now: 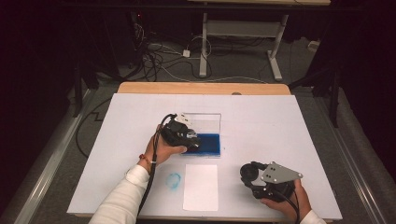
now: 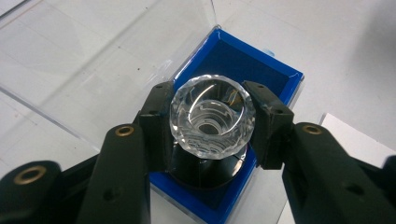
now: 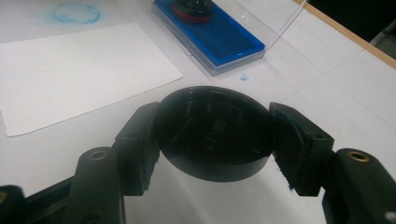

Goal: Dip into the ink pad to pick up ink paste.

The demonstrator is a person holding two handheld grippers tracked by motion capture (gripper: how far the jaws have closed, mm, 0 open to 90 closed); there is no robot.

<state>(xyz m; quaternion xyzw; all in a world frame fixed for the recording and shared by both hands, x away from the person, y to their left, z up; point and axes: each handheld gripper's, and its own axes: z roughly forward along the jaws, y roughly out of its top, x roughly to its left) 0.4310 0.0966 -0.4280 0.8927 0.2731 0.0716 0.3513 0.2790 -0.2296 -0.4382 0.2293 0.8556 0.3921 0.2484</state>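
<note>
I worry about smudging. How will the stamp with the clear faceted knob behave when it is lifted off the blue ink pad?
The stamp looks rigid. Its faceted knob seems smooth and perhaps slippery, though the left gripper clamps it from both sides. On its round base it could roll if tipped over. The ink pad probably wets its face.

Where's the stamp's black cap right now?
The black cap sits clamped in the right gripper, near the table's front right, right of the white paper.
</note>
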